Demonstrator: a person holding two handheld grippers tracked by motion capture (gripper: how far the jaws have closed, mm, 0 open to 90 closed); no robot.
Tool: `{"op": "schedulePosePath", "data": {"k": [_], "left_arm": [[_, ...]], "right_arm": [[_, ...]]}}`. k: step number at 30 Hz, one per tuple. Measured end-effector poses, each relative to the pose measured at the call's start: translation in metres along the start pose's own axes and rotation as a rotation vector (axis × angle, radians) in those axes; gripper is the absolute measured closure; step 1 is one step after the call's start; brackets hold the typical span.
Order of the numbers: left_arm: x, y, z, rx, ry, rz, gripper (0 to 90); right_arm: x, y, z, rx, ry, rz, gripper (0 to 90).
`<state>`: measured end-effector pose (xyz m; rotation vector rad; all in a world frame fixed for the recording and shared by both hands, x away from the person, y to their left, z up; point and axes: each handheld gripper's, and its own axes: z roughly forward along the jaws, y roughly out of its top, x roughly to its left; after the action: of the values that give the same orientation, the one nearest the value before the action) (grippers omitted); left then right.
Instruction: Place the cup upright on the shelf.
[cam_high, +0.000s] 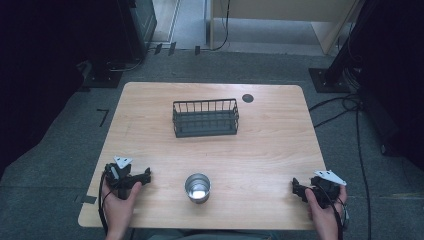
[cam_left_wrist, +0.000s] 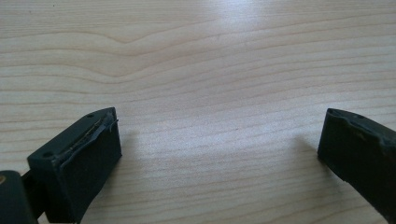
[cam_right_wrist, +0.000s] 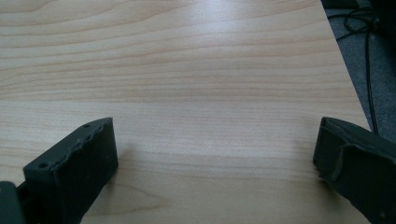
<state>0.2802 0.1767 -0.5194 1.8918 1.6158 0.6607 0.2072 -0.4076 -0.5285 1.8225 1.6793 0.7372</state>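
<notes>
Both tools are just parked right now: the left gripper (cam_high: 131, 179) sits in the lower left of the high view and the right gripper (cam_high: 306, 191) in the lower right, each resting on the wooden table (cam_high: 270, 145) in a hand, and neither is near anything. In both gripper views the black jaws stand wide apart with nothing but bare wood grain between them, so they're spread and holding nothing. Going by the layout I'd say the job hasn't really kicked off; nothing has been picked up or moved into place as far as I can see. The closest thing to the grippers is the metal cup (cam_high: 197, 187), standing upright at the bottom centre of the frame, roughly midway between the two hands and well apart from both. It looks like a short, shiny steel tumbler with an open top and a bright reflective inside, seemingly empty. Further up, around the middle of the frame, there's a dark wire basket (cam_high: 205, 118), also looking empty. My guess is the cup ends up in there, which means the grab, lift and drop are all left.
</notes>
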Motion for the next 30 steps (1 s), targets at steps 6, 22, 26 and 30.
{"op": "schedulePosePath", "data": {"k": [6, 22, 26, 30], "left_arm": [[0.000, 0.000, 0.000, 0.002, 0.000, 0.000, 0.0], [-0.001, -0.001, -0.001, 0.003, 0.001, 0.003, 0.0], [-0.001, -0.001, -0.001, 0.003, 0.001, 0.004, 0.0], [-0.001, -0.001, -0.001, 0.002, 0.001, 0.004, 0.0]], "right_arm": [[0.005, 0.002, -0.003, -0.005, 0.015, 0.001, 3.6], [0.077, 0.029, -0.030, -0.090, 0.200, -0.141, 3.2], [0.092, 0.031, -0.034, -0.097, 0.235, -0.163, 3.2], [0.101, 0.031, -0.036, -0.097, 0.261, -0.175, 3.2]]}}
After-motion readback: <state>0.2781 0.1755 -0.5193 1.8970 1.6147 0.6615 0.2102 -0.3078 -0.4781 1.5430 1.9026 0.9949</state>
